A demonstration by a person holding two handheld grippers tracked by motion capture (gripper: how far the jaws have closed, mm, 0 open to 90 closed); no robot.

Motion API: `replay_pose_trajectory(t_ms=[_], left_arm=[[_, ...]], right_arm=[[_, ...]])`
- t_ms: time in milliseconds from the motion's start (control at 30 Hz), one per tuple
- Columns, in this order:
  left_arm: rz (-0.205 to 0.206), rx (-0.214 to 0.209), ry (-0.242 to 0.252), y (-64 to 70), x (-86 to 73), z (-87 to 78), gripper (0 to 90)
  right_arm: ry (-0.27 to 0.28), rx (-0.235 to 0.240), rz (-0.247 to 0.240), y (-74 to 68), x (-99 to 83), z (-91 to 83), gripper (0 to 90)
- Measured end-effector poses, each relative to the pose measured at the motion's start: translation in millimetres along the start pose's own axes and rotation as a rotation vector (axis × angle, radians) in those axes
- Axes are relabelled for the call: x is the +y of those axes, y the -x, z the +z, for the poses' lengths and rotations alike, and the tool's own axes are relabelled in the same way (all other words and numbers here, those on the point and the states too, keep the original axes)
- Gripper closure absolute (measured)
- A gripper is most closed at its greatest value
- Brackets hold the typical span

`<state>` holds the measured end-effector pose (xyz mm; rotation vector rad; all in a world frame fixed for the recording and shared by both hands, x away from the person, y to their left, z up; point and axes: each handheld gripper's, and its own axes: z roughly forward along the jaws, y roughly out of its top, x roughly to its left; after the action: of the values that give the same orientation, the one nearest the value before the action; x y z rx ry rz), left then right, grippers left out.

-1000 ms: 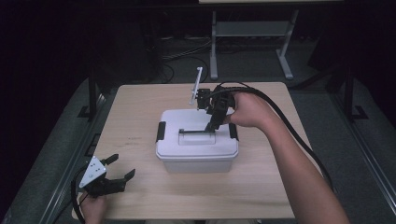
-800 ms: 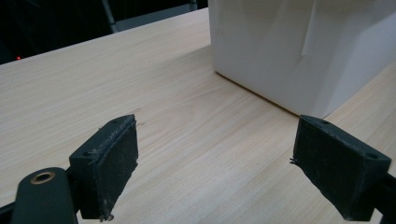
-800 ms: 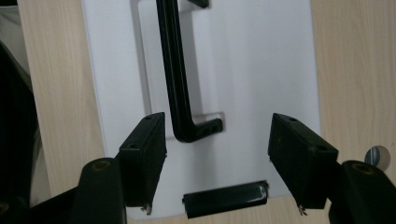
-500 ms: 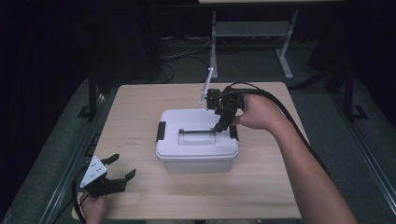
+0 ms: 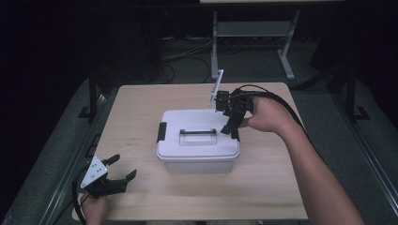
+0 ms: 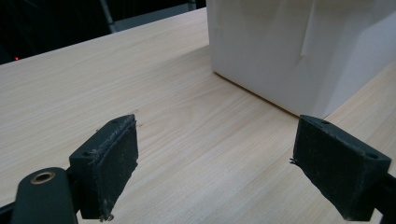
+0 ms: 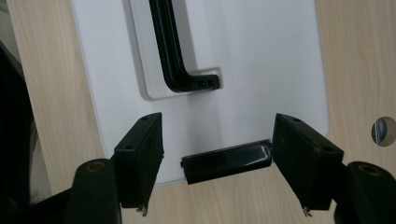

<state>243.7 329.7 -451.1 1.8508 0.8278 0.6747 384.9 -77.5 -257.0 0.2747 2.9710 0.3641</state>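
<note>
A white lidded box stands mid-table, with a black handle flat on its lid and a black latch at its left end. My right gripper hovers over the box's right end, open. In the right gripper view its jaws straddle the right-end black latch without touching it, and the handle lies beyond. My left gripper rests open at the table's near left corner. In the left gripper view, the open gripper faces bare wood and the box's wall.
The wooden table has bare room all around the box. A small round hole shows in the tabletop beside the box's right end. Beyond the far edge stand a metal frame and floor cables.
My right gripper has moved from above the lid near the handle to the box's right end, over the latch. The left gripper has stayed put.
</note>
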Motion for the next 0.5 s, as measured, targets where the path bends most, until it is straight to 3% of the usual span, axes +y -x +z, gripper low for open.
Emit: replay_pose_trajectory(t_ms=[500], left_arm=[[0.001, -0.001, -0.002, 0.2, -0.2, 0.4, 13.5]], right_arm=[[0.010, -0.011, 0.026, 0.9, -17.8, -3.6, 32.0]])
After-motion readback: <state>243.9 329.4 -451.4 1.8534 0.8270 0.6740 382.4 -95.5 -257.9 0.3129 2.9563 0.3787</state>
